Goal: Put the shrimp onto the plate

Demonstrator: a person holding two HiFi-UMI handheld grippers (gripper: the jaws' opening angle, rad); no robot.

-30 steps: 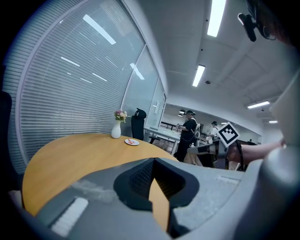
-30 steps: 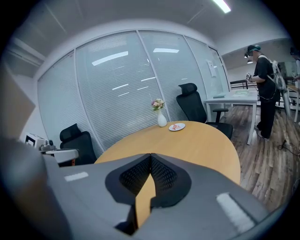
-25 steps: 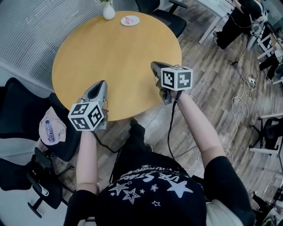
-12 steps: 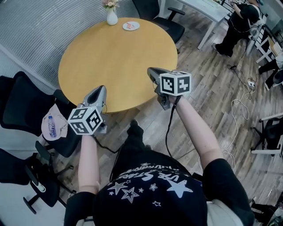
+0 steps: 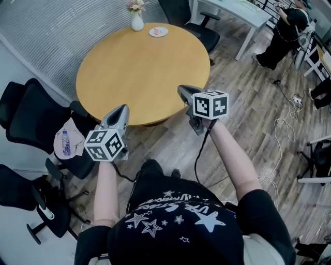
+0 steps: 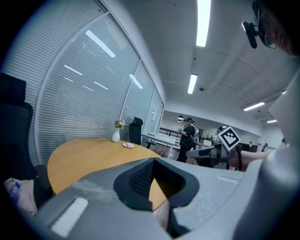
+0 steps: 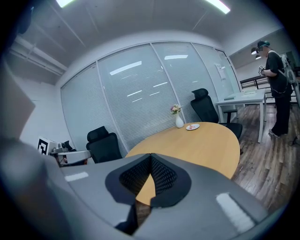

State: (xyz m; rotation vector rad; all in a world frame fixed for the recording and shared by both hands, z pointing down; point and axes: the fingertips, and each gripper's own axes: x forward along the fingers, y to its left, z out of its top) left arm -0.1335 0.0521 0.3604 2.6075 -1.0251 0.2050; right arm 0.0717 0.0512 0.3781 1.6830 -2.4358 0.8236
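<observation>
Round wooden table [image 5: 139, 72] ahead; left gripper [image 5: 122, 108] and right gripper [image 5: 181, 89] both clenched, empty. Pink shrimp [image 5: 160, 31] seemingly sit on the plate [image 5: 152, 33] already, far beyond both tips beside the vase [image 5: 137, 21]. Looks finished!

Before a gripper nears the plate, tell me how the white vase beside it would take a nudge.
The vase stands tall, flowers on top, so it may tip rather than slide. Its white body looks ceramic: probably fragile.

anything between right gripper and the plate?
Just bare table, seen in the head view. The right gripper is by the near edge, the plate at the far edge beside the vase.
</observation>
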